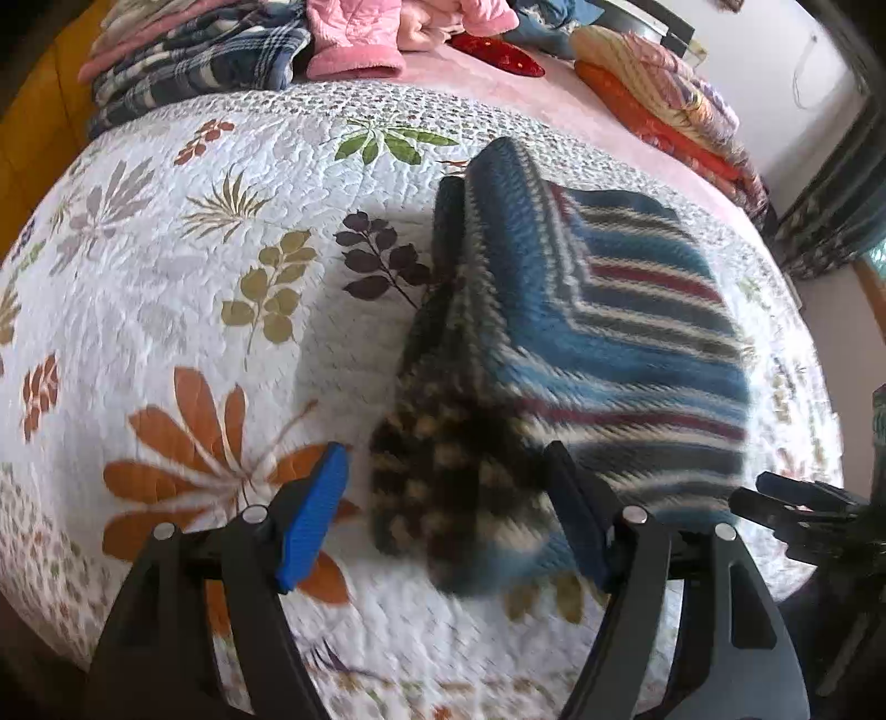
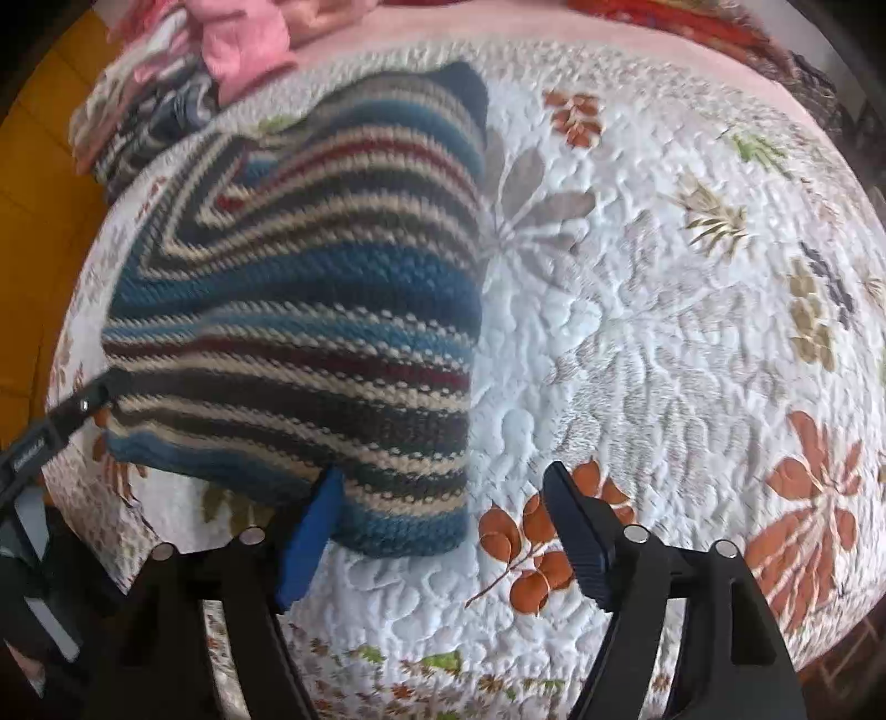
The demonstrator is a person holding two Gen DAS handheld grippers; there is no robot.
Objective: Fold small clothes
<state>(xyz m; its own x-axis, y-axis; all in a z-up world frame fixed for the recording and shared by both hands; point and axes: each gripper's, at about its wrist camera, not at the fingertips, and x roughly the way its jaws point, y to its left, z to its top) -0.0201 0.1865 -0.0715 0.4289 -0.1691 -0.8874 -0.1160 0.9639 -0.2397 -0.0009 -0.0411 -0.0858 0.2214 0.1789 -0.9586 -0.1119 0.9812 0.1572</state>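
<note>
**Striped knit on quilt, both claws spread wide**

Left wrist view, left to right:
- Quilted bedspread [image 1: 166,266], white with leaf prints, fills the frame
- At 11 o'clock, far edge: plaid garment [image 1: 205,66], then a pink padded piece [image 1: 354,44] beside it
- Left gripper [image 1: 443,520] at 6 o'clock, fingers spread wide, nothing clamped. Blue pad on the left finger [image 1: 313,515]; the right finger lies against the near edge of the knit
- Striped knit garment [image 1: 609,321], blue, cream, dark and red bands, lies from centre toward 3 o'clock; a darker checked flap hangs between the fingers, blurred
- Folded orange-patterned bedding [image 1: 664,99] at 1 o'clock
- Other tool's black tip at 4 o'clock, just beside the knit's edge

Right wrist view, left to right:
- Black tip of the left tool at 9 o'clock touches the knit's left edge
- Knit [image 2: 310,288] occupies 9 to 12 o'clock, partly folded, resting on the quilt [image 2: 664,332]
- Right gripper [image 2: 443,526] at 6 o'clock, spread wide, holding nothing; its left finger sits at the knit's near hem, right finger over bare quilt
</note>
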